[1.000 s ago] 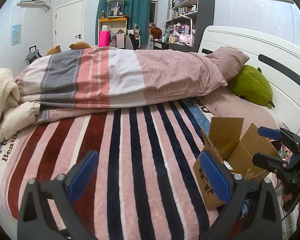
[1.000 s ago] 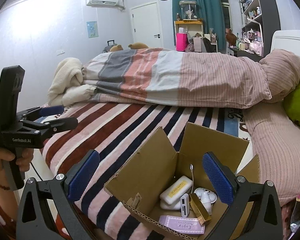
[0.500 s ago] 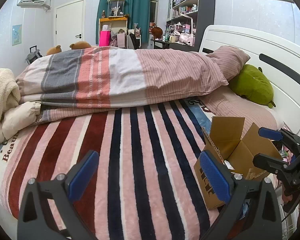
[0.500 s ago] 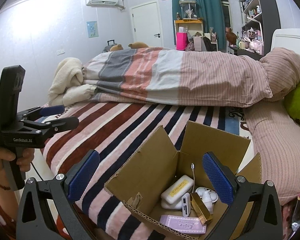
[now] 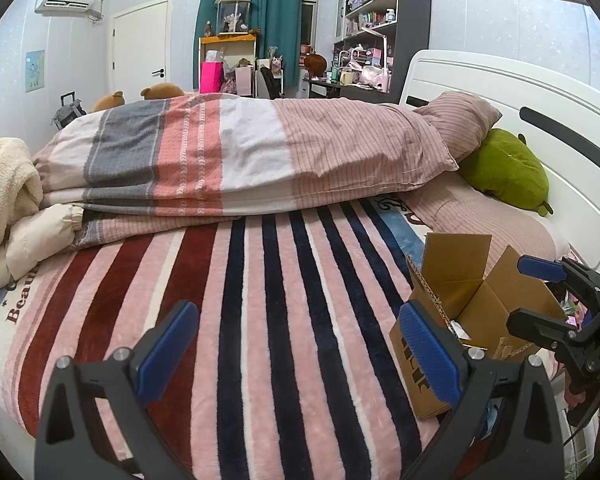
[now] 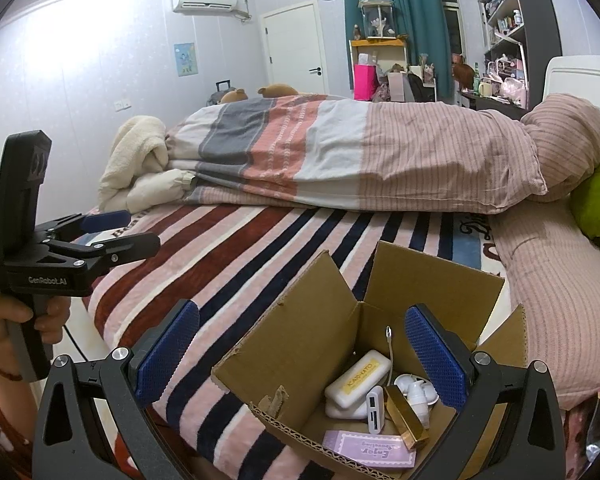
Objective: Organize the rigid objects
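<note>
While both grippers hold nothing, the right gripper (image 6: 301, 354) hangs with its blue pads spread wide above an open brown cardboard box (image 6: 300, 344) on the striped plush blanket (image 6: 228, 248), near the bed's edge. Inside lie a white soap-like bar with a yellow label (image 6: 357, 378), a white charger (image 6: 375, 404), a gold rectangular case (image 6: 405, 418) and a lilac packet (image 6: 369, 448). Well left, the left gripper (image 5: 300, 350) hovers level over bare stripes, equally wide.

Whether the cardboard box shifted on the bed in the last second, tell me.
No. The cardboard box sits on the same stripes of the blanket as before.
</note>
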Available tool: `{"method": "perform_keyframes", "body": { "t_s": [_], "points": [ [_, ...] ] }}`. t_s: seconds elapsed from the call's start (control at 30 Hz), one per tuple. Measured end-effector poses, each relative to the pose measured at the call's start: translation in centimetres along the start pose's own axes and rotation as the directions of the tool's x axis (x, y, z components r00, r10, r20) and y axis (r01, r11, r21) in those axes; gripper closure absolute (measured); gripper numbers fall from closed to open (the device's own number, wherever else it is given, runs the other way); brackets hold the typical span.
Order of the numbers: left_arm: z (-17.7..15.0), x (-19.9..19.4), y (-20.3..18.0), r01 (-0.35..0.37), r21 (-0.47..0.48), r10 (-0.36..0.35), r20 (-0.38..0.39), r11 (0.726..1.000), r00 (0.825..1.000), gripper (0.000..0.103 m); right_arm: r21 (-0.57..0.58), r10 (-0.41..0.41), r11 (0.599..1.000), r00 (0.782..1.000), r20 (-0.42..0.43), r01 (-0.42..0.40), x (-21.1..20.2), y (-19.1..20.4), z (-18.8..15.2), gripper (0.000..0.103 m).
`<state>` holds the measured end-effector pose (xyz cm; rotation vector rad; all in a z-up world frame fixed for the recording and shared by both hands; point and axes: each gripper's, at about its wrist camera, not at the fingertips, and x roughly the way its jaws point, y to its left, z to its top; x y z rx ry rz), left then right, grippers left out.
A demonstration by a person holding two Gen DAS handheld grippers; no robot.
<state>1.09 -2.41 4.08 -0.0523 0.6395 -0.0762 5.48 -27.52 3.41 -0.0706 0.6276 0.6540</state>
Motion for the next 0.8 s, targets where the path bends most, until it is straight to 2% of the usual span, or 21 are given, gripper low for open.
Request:
{"method": "perform_keyframes", "body": {
  "t_s": [0.8],
  "points": [
    [0.01,-0.03,0.31,-0.007,0.002,0.007,0.002,1.000,1.000,0.003,0.000,0.006,1.000,1.000,0.000,-0.006,0.08,0.07,-0.10,0.000]
  ]
}}
